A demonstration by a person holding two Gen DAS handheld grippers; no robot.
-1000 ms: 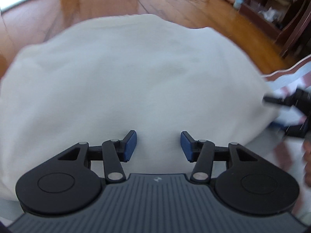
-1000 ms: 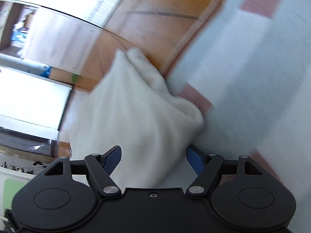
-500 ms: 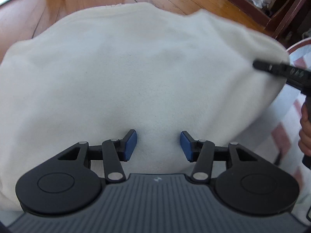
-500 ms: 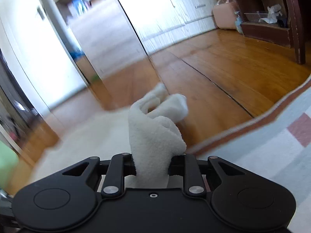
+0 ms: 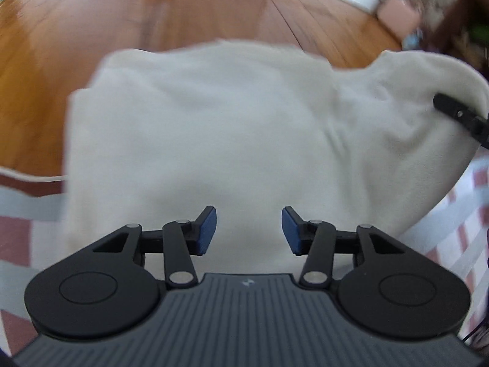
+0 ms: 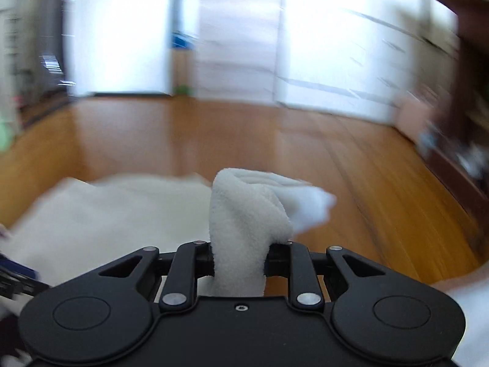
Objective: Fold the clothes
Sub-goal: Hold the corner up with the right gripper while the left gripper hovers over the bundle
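The right gripper (image 6: pixel 240 258) pinches a bunched corner of the white cloth (image 5: pixel 214 140). The left gripper (image 5: pixel 249 229) is spread wide over the cloth, which lies on the wooden floor (image 5: pixel 91 30) and striped rug (image 5: pixel 18 208).

Shiny wood floor (image 6: pixel 214 128) all around, with a striped rug (image 5: pixel 452 214) in grey, white and reddish blocks whose edge sits on the boards at the left. Back in the room there's a white cabinet with drawers (image 6: pixel 351 61), an open doorway (image 6: pixel 238 39) and a dark wooden shelf unit (image 6: pixel 458 91) on the right. Something pink (image 5: pixel 397 12) sits by the cabinet, too blurry to identify.
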